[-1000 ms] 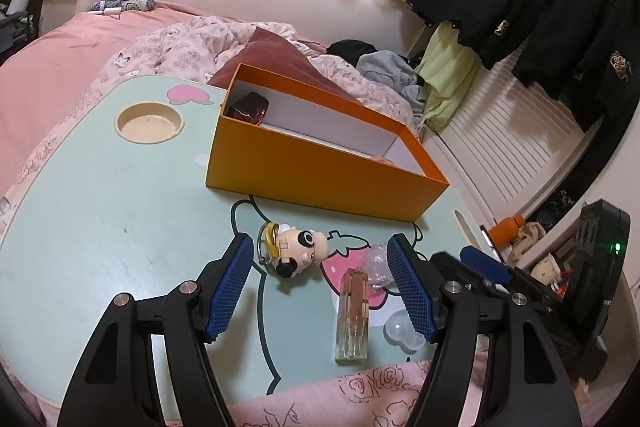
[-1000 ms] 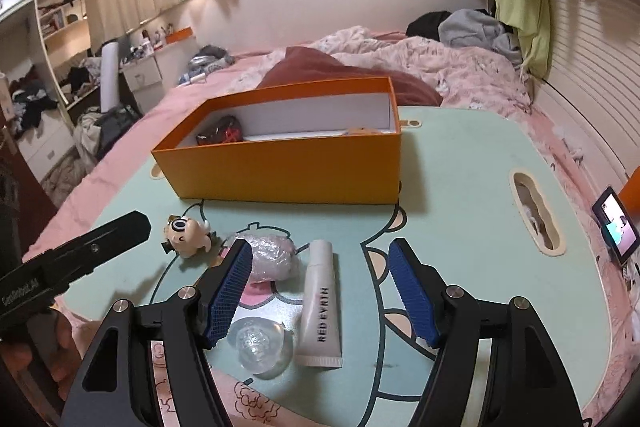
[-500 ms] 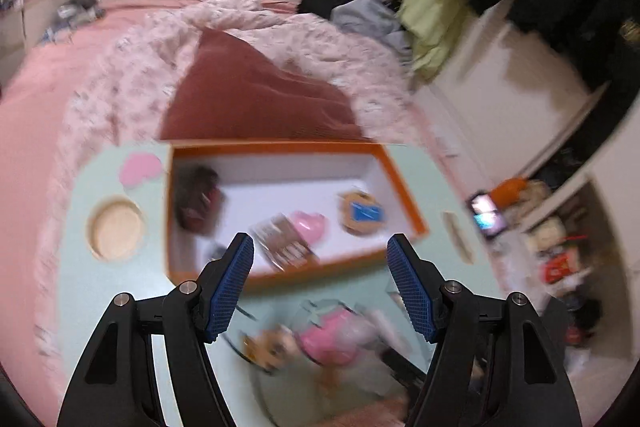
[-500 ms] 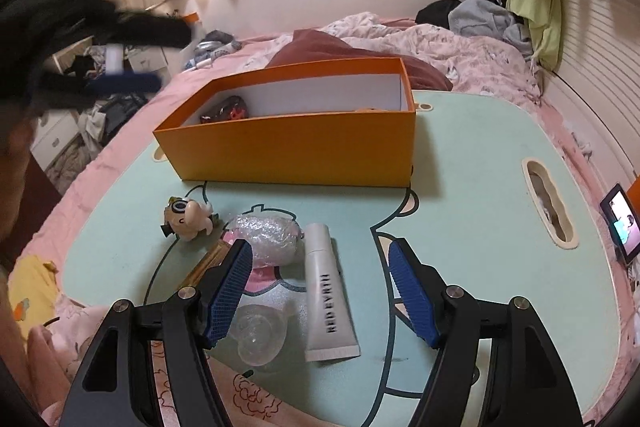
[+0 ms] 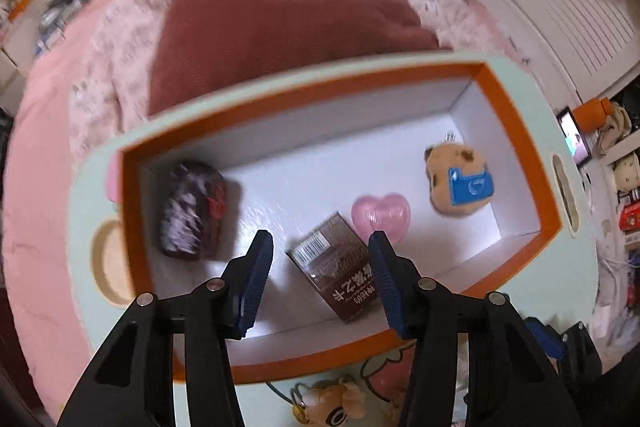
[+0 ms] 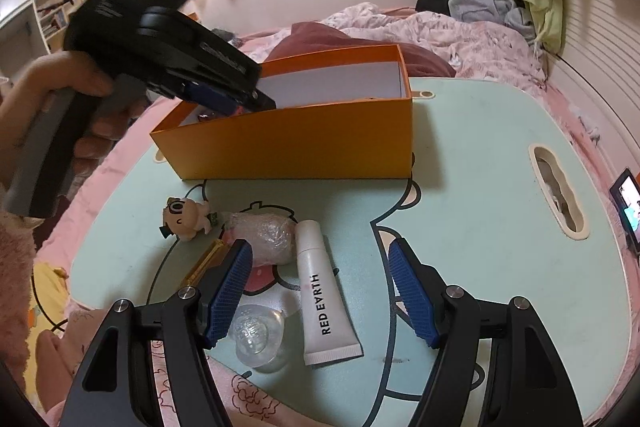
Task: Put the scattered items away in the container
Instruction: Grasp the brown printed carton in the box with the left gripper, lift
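the left gripper (image 5: 320, 267), a second ago low over the items in front of the orange box (image 6: 296, 143), now points down into the box above the brown packet (image 5: 340, 275), its empty jaws closing from a wider gap.

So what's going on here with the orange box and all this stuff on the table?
A person with a gripper in each hand is tidying small items into the orange box. The left gripper points down into the box, jaws closing, with a brown packet lying below them. A pink heart, a plush and a dark pouch are already inside. The right gripper hangs open over a white tube, a dog toy and other items on the table.
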A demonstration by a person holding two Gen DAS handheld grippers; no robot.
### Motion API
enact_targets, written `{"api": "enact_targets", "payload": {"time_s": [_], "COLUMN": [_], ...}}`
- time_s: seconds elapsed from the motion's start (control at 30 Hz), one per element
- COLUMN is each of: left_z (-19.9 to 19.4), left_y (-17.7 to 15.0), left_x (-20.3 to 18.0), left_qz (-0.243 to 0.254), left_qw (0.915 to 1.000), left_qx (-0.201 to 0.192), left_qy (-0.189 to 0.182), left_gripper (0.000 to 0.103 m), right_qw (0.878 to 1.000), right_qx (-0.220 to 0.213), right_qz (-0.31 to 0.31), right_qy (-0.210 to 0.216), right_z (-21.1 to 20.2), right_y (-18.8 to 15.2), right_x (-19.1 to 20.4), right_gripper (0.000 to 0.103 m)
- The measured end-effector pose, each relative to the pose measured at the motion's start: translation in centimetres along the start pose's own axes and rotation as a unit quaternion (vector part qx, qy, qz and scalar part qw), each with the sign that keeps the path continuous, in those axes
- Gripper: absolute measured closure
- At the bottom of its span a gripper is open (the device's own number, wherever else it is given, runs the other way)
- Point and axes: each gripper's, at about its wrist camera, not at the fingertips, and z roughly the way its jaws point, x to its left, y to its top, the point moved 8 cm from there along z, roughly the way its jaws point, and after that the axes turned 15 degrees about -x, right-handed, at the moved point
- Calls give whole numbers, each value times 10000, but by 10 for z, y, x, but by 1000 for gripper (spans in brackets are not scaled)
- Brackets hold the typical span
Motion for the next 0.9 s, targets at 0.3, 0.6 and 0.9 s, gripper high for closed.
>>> {"api": "enact_targets", "payload": {"time_s": [0.3, 0.6, 0.9], "left_z": [19, 17, -57], "left_y": [-1, -2, 16], "left_x": [12, -1, 11], "left_qz": [-1148, -1000, -1033], "left_qw": [9894, 9921, 9853], "left_qx": [504, 269, -740], "left_qy": [-733, -703, -1139], "left_gripper": [51, 83, 83], "right_qw": [10000, 10000, 10000], "right_qx": [10, 25, 38], "right_qz": [-14, -12, -35], "right_qy": [-1, 1, -20], "right_z": [0, -1, -1], "right_y": [0, -1, -2], "right_x": [0, 1, 3], "right_gripper": [33, 33, 33]}}
